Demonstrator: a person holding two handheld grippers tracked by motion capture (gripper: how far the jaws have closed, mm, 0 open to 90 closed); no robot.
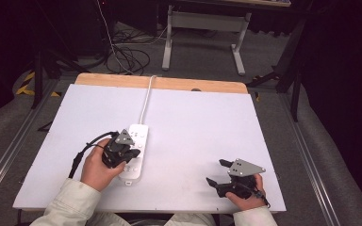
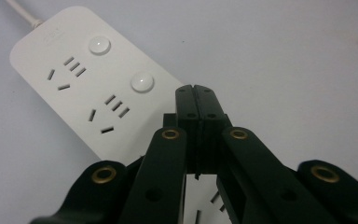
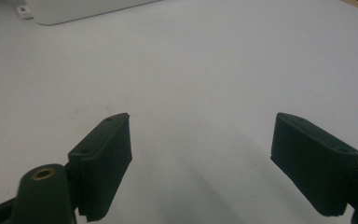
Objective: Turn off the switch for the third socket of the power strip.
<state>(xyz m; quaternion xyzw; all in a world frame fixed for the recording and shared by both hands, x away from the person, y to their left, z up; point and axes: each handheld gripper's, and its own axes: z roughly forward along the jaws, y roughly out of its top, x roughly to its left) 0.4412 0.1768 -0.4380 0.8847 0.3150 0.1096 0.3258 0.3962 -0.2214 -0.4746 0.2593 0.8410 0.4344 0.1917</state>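
A white plastic power strip (image 1: 136,150) with round buttons and a white cord lies left of centre on the white table board (image 1: 202,132). The left gripper (image 2: 196,93) hangs right over the strip's near half, its black jaws pressed together with nothing between them. The right gripper (image 1: 215,172) rests well to the strip's right, jaws spread wide and empty.

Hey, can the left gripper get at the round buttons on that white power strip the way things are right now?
Probably yes. The left gripper hangs right over the power strip with its jaws shut, and the nearer round button lies just ahead of the tips with nothing between them.
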